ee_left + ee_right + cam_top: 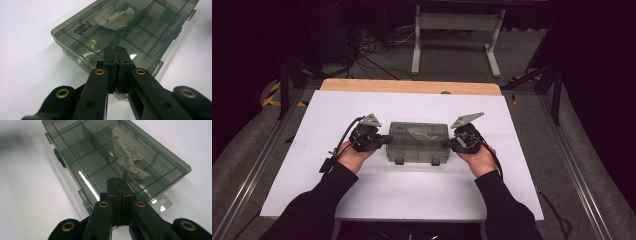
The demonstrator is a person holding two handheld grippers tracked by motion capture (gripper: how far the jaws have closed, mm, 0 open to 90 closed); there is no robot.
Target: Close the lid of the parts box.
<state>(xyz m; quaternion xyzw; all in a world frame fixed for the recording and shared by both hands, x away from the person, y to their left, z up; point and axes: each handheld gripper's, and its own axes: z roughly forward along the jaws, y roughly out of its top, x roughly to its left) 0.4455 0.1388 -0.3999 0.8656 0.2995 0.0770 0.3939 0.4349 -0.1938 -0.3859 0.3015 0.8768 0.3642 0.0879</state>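
A smoke-tinted plastic organiser box [417,142] is lying flat at the middle of the white bench [312,150], its lid down and the two latches [435,161] on its near edge apparently fastened. Through the clear lid, dividers are showing, and a crumpled white packet [116,18] with printed markings is sitting in one compartment toward the far side.

The left hand-held gripper [386,140] is pressing in at the box's left end and the right hand-held gripper [447,143] at its right end; both are standing with jaws fully closed on nothing, their tips at or just against the box walls, as the left gripper view [115,51] and right gripper view [117,183] are showing. The person's dark-sleeved forearms are reaching in from the near edge.

By the look of it, the work is barely beginning: the box is bracketed but not lifted, opened or shifted, and the packet is remaining inside.

The white sheet is covering a wooden top whose far strip [412,86] is peeking out. Beyond it, grey carpet, cables and a white metal frame [457,30] are fading into a dark room.
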